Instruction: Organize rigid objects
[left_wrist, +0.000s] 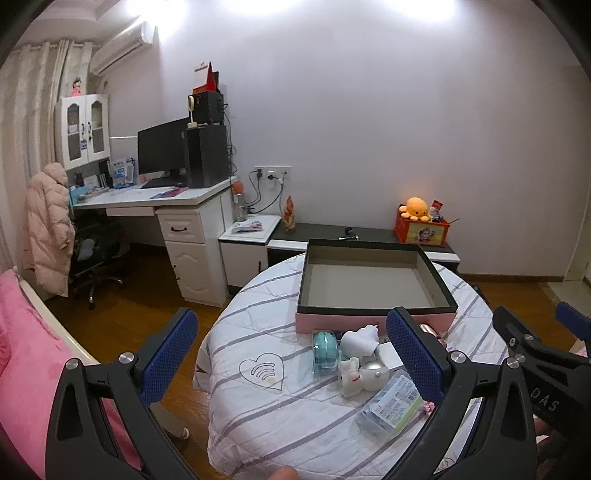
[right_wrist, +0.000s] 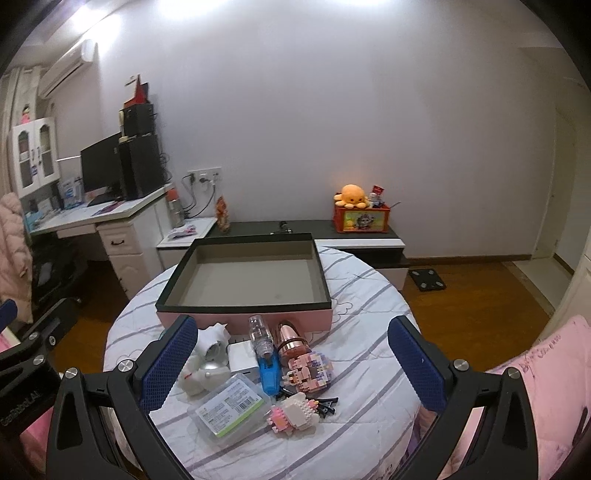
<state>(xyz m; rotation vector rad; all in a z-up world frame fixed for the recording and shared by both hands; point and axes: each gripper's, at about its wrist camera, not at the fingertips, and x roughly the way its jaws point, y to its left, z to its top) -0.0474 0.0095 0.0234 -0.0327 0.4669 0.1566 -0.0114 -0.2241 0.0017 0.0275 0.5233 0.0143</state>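
Both our grippers, left (left_wrist: 291, 354) and right (right_wrist: 291, 356), hang wide open and empty above the table (right_wrist: 369, 369). The clutter, including the case (right_wrist: 231, 408) and bottle (right_wrist: 267, 360), lies just before the empty box (right_wrist: 243, 280). We should pick an outer piece first, closing squarely across its narrow sides.

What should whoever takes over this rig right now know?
Left gripper: open, holding nothing, above the table's left side.
Right gripper: open, holding nothing, over the pile.
Pink box: at the back of the table, nothing inside.
Clear plastic case, blue stapler, brick figures, teal tape dispenser: loose in front of the box.
Done: nothing boxed yet.
Left: everything.
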